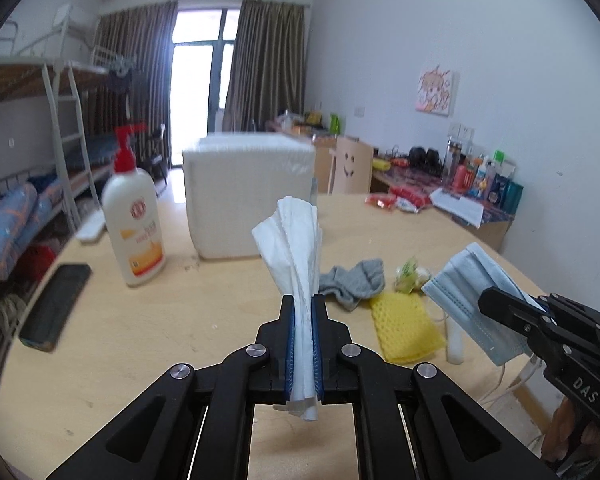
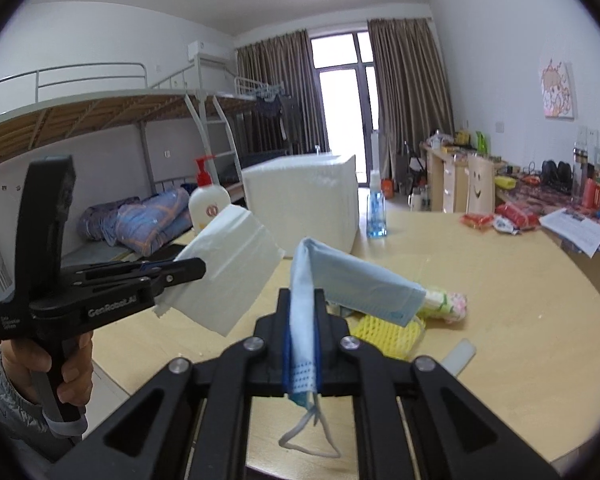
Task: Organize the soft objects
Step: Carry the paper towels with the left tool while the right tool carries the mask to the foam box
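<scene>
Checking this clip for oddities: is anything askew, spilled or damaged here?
Nothing spilled or damaged. The grey sock lies crumpled on the table beside the yellow foam net. The white tissue and blue face mask hang bunched from closed fingers.

On the tabletop [image 1: 140, 340] we see open wood in the near left part, between the black flat device [image 1: 54, 306] and the grey sock [image 1: 354, 282]. The lotion bottle [image 1: 134, 216] and the big white box [image 1: 248, 196] stand behind it and close the way further back. On the right the sock, the yellow foam net [image 1: 404, 326] and a small wrapped packet [image 1: 410, 276] lie close together. In the right wrist view the far right tabletop is bare up to the red packets [image 2: 496, 216].
</scene>
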